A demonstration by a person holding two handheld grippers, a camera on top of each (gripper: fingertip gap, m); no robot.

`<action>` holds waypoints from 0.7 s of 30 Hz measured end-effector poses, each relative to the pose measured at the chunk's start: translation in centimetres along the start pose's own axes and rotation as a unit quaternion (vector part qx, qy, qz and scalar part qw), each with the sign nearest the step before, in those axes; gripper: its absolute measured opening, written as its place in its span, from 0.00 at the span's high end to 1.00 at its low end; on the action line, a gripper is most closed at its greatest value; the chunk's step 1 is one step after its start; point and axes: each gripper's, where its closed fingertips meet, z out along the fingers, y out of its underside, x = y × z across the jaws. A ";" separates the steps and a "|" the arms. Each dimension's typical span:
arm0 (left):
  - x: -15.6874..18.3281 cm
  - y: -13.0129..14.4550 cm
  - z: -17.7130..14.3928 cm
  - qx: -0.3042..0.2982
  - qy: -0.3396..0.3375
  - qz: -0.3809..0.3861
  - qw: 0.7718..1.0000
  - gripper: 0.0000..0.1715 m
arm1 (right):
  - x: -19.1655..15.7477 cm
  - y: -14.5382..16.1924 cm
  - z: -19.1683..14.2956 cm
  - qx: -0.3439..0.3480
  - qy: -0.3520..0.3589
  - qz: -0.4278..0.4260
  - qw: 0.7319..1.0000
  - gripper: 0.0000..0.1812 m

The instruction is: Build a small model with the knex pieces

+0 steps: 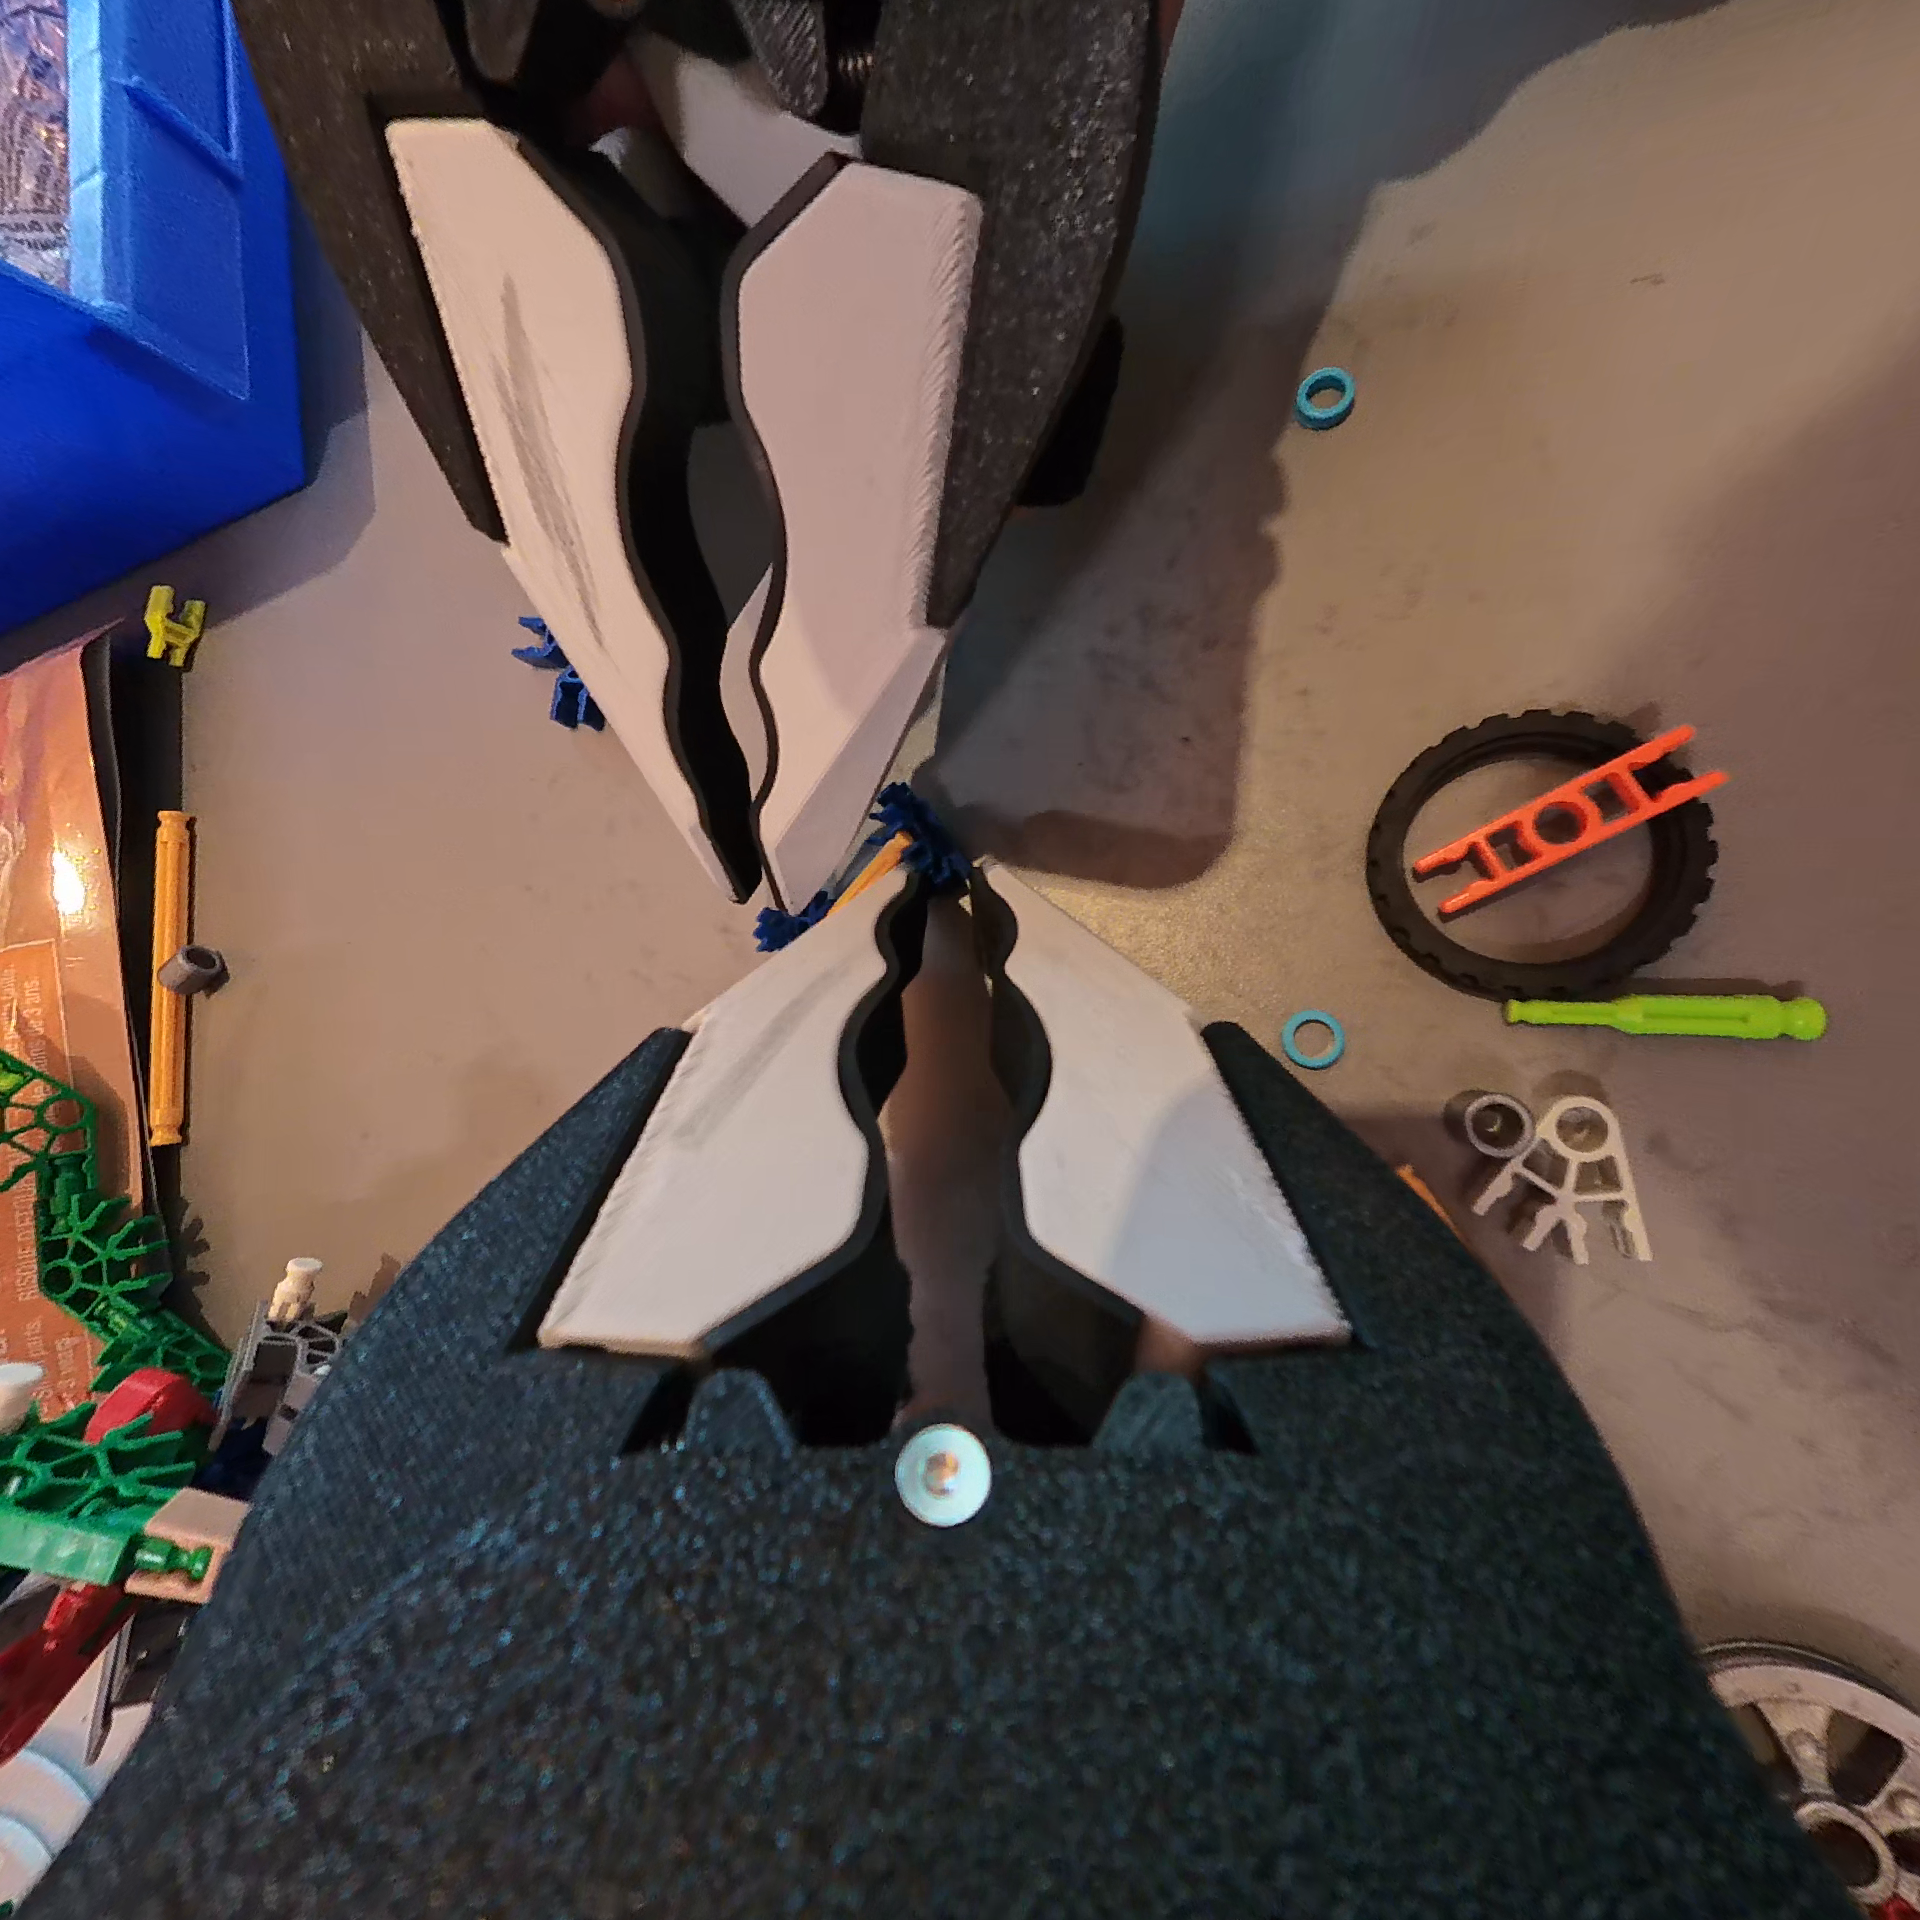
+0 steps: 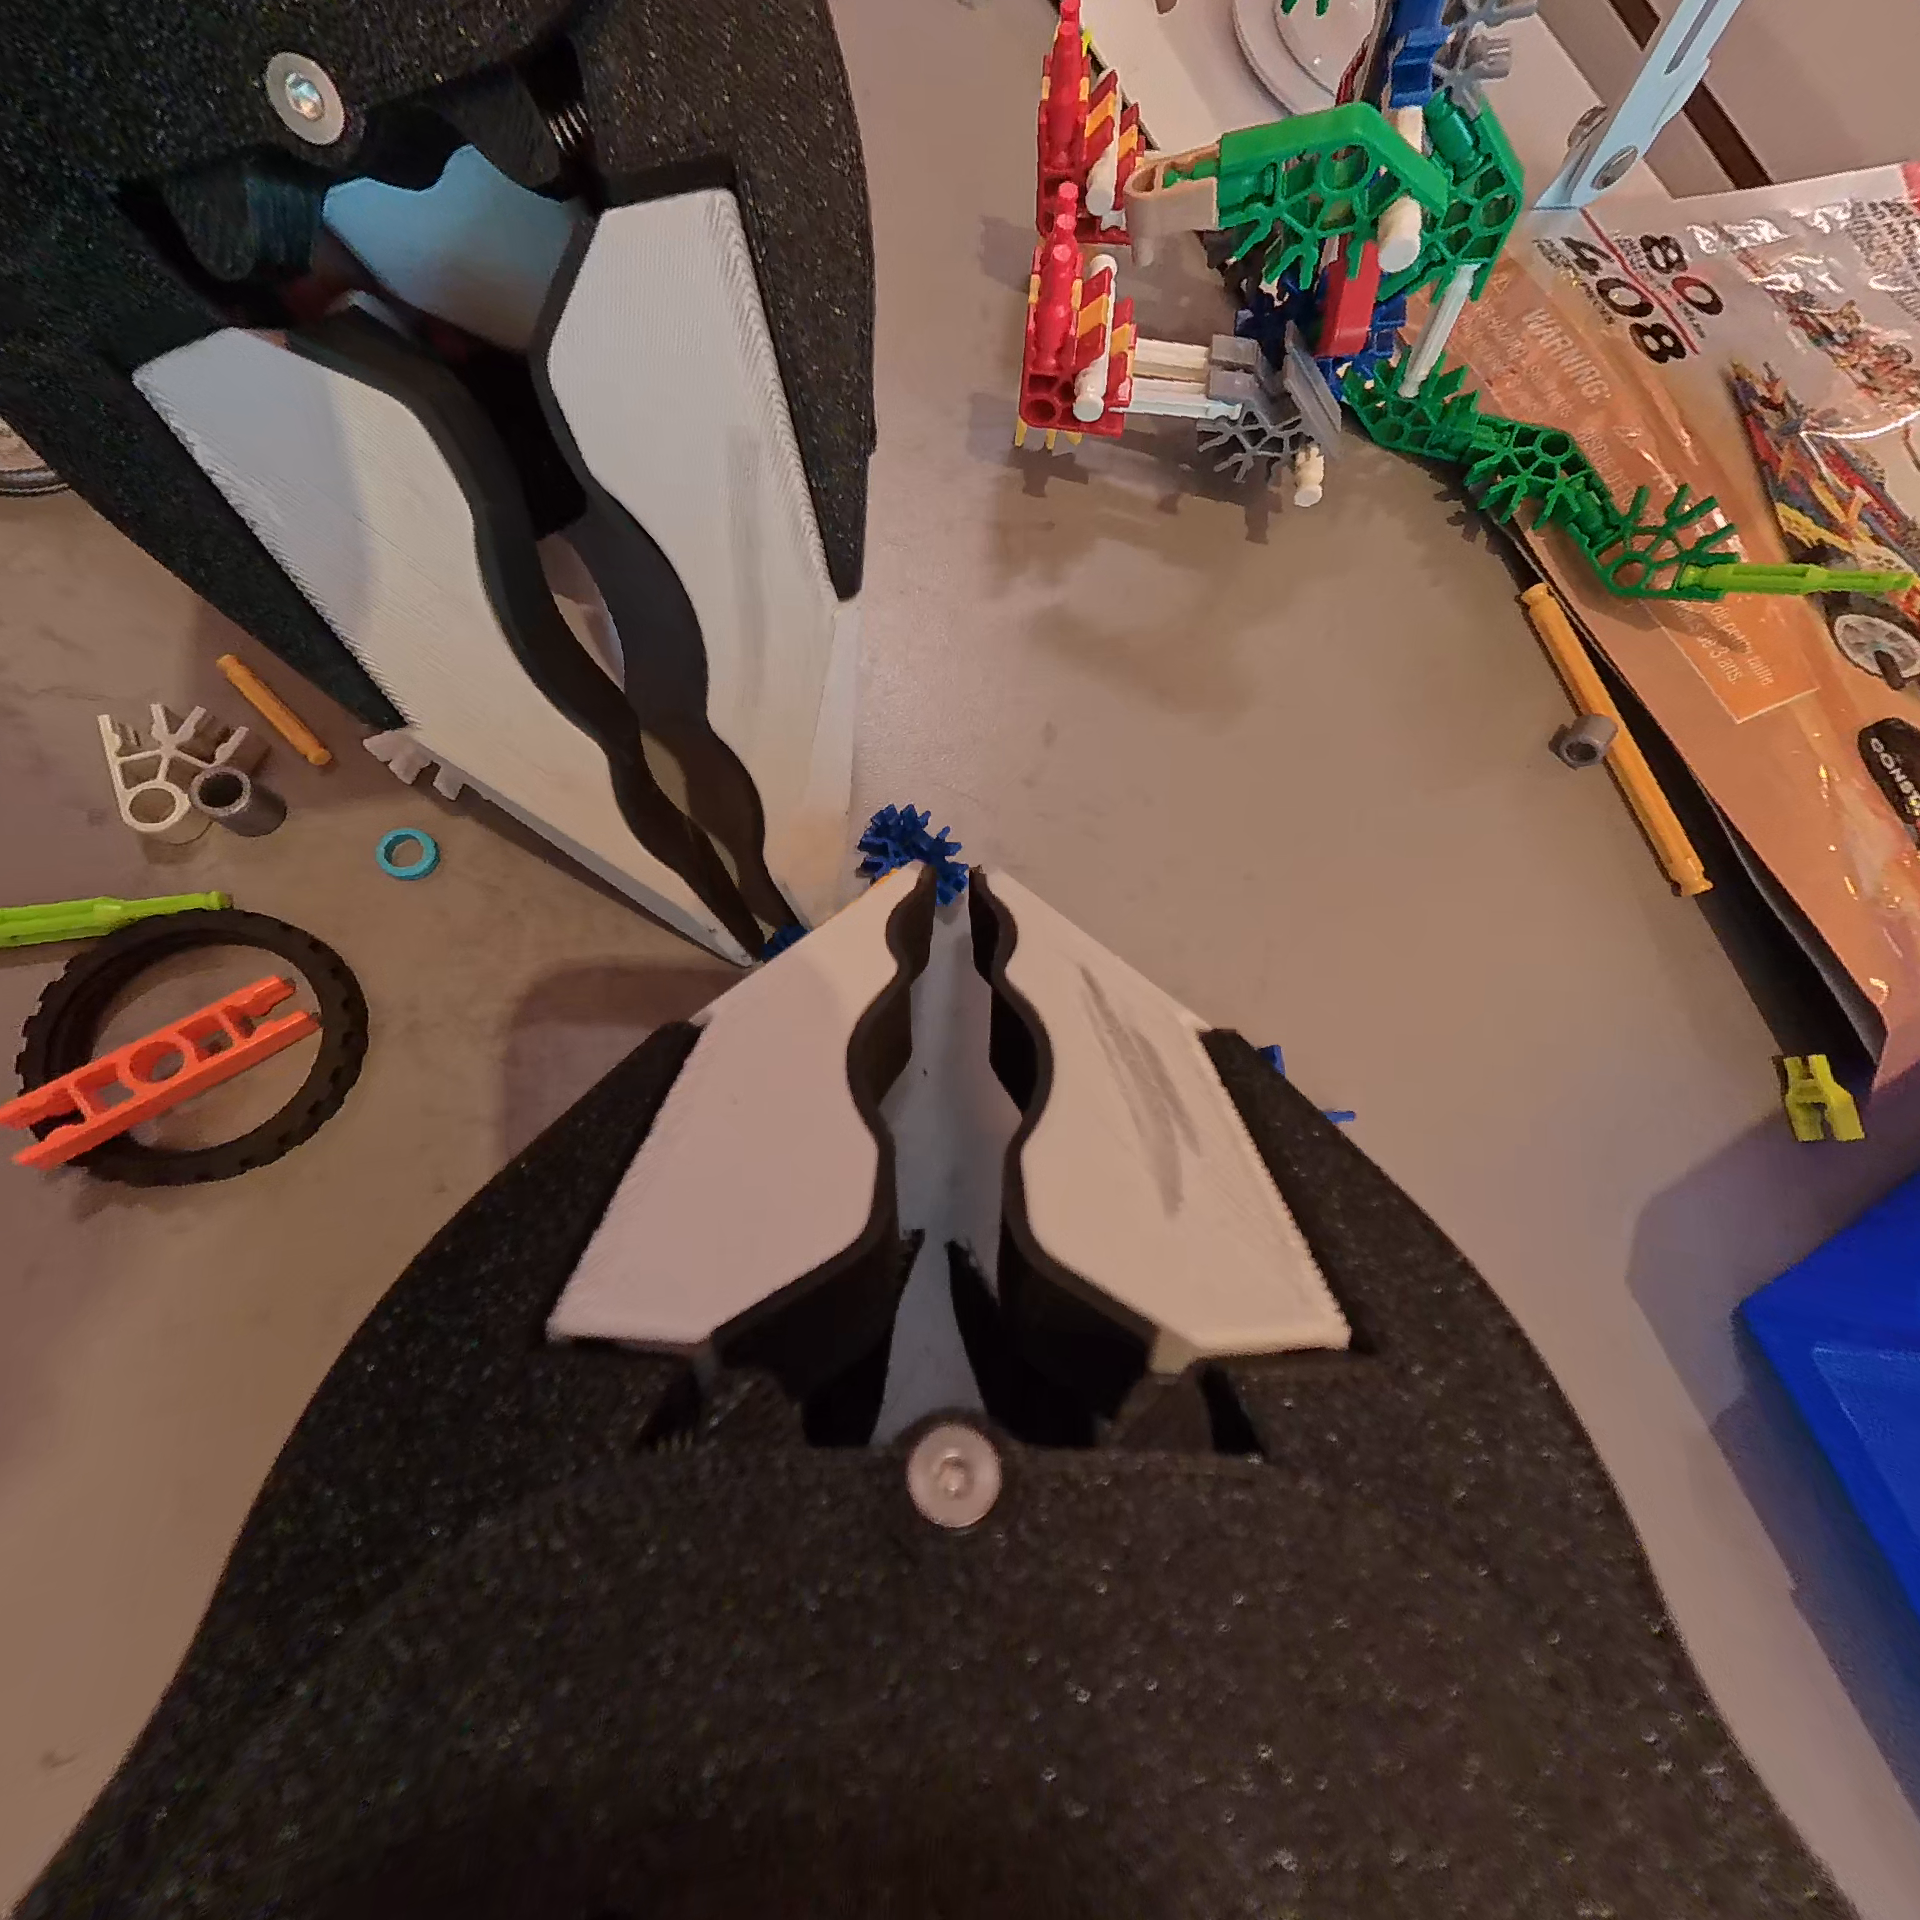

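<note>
My left gripper [image 1: 945,883] comes in from the bottom of the left wrist view. It is shut on a small blue snowflake connector [image 1: 920,836]. My right gripper [image 1: 764,894] comes down from the top, tip to tip with it, and is shut on a second blue connector [image 1: 779,925]. A short orange-yellow rod [image 1: 868,873] runs between the two connectors. In the right wrist view my right gripper [image 2: 948,883] grips its blue connector [image 2: 904,836]. The left gripper [image 2: 769,935] reaches in from the upper left with a bit of blue [image 2: 787,935] at its tips. Both are just above the grey table [image 1: 1351,644].
A black tyre [image 1: 1455,935] with an orange piece [image 1: 1558,821], a green rod [image 1: 1662,1018], teal rings [image 1: 1312,1037] and grey and white connectors [image 1: 1558,1174] lie to one side. A blue bin [image 1: 135,312], a yellow rod [image 1: 171,977], a bagged booklet [image 2: 1714,520] and a green and red model [image 2: 1299,260] lie on the other. Less than 4 cm separates the two grippers' tips. The green rod [image 1: 1662,1018] sits 10 centimetres or so from the ends of my left fingers. It turns up in the right wrist view [image 2: 78,911] as well.
</note>
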 end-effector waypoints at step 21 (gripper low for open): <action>0.3 0.0 -0.1 0.001 0.008 0.001 1.000 0.97 | 0.0 0.0 0.0 0.000 0.000 0.002 1.000 0.98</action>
